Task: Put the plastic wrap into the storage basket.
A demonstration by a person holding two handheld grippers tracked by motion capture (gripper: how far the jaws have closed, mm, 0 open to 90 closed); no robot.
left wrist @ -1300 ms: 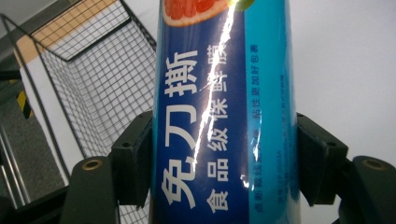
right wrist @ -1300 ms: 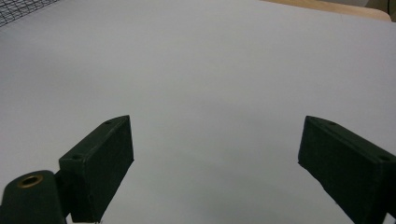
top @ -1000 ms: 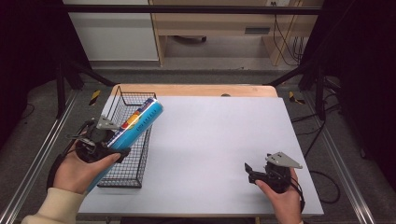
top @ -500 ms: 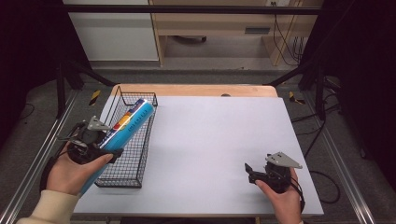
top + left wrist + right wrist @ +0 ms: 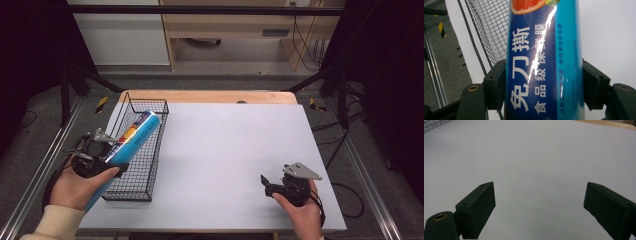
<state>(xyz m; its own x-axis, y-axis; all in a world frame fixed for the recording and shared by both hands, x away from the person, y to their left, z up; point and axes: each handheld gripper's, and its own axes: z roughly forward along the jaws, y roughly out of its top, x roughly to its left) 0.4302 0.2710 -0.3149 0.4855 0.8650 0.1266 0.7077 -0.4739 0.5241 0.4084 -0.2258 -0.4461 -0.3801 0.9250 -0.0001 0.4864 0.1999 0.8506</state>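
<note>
Blue box (image 5: 131,141) lower over basket (image 5: 150,172)

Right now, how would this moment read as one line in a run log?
left claw: shut on blue cling-film box | box: above black wire basket | right claw: open, over white table

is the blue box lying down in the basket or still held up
Held up. The left gripper is shut on the blue box, which slants over the wire basket, far end near its far rim; touching cannot be told.

Blue box (image 5: 131,142), black mesh basket (image 5: 150,165)
</note>
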